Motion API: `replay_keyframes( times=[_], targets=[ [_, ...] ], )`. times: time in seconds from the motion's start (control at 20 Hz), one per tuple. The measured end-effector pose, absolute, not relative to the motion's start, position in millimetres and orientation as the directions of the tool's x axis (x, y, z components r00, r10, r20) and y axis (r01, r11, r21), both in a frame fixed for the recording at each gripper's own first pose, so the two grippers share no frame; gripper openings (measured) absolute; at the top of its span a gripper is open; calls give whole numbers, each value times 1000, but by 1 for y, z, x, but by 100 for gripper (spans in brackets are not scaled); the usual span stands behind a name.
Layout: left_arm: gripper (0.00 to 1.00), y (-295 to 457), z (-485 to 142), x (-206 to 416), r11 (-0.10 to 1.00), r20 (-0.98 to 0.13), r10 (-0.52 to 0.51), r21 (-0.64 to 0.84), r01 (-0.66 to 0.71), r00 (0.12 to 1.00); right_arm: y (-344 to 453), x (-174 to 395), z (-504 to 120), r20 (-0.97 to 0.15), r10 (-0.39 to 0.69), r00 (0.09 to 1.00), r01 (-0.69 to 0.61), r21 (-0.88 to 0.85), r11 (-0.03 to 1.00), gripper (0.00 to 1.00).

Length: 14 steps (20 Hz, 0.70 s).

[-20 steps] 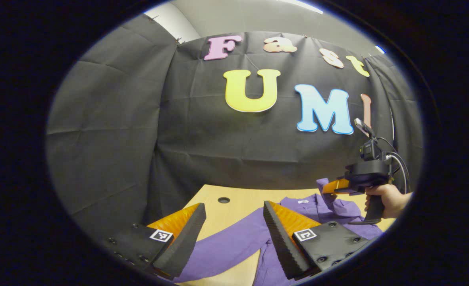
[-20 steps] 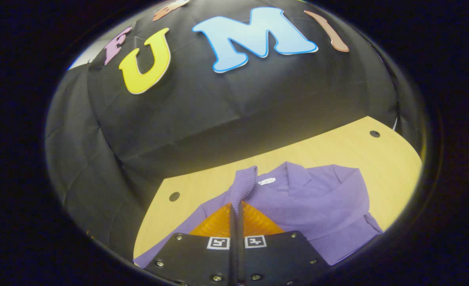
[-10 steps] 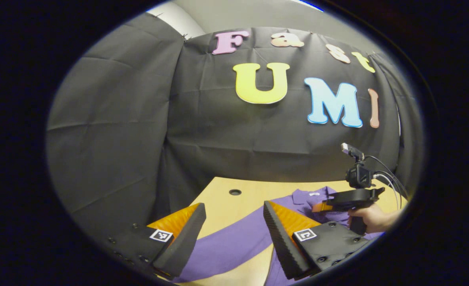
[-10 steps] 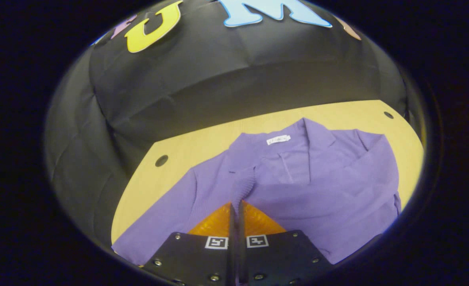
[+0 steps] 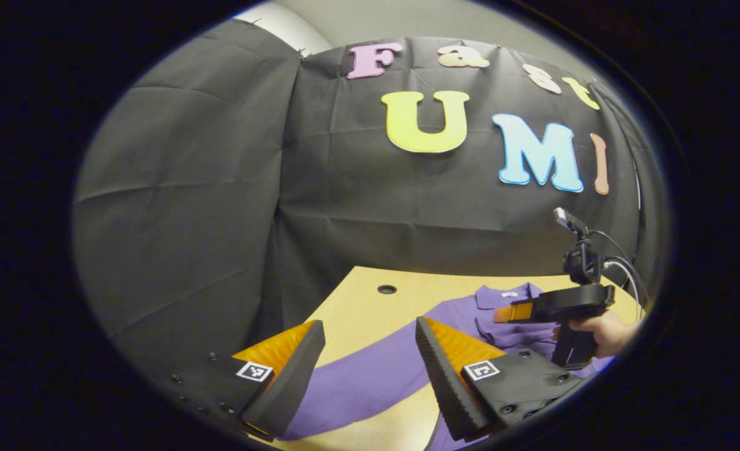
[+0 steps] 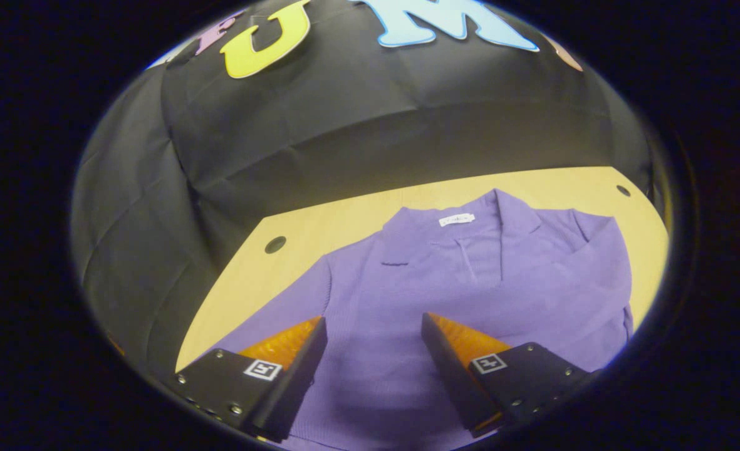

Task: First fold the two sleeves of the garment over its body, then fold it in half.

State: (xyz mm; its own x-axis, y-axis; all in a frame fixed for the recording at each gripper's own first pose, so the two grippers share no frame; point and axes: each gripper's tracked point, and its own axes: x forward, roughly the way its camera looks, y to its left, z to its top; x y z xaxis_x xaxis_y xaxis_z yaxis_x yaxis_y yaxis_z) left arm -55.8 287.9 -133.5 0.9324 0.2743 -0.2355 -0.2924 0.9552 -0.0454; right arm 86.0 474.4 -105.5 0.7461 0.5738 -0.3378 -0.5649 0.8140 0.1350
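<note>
Purple garment (image 6: pixel 470 275) lies flat on the wooden table (image 6: pixel 319 228), collar toward the wall. Right gripper (image 6: pixel 375 351) just let go of the cuff: jaws wide, empty; right sleeve now folded over the body. Left sleeve (image 5: pixel 370 376) still out, left gripper (image 5: pixel 370 369) wide open over it, empty.

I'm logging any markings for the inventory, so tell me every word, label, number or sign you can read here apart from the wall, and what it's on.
White neck label inside the collar of the purple garment: too small and blurred to read.
Square black-and-white code tags on both grippers: patterns, no words.
Nothing else is legible.
</note>
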Motion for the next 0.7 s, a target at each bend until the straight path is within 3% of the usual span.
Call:
replay_keyframes(
  times=[0.05, 0.25, 0.6, 0.7],
  targets=[
    [97, 290, -136, -57, 951, -241, 286, -46, -306, 927, 471, 83, -99, -324, 572, 753, -567, 121, 815, 95],
    [93, 314, -163, -70, 911, -286, 379, -53, -409, 880, 453, 59, -53, -227, 584, 780, -586, 63, 808, 95],
    [92, 378, -231, -110, 742, -436, 601, -5, -670, 669, 403, 11, 30, -9, 566, 824, -565, -71, 822, 95],
    [95, 389, -251, -122, 706, -487, 620, 4, -708, 615, 387, -1, 44, 29, 555, 831, -550, -99, 829, 95]
  ],
)
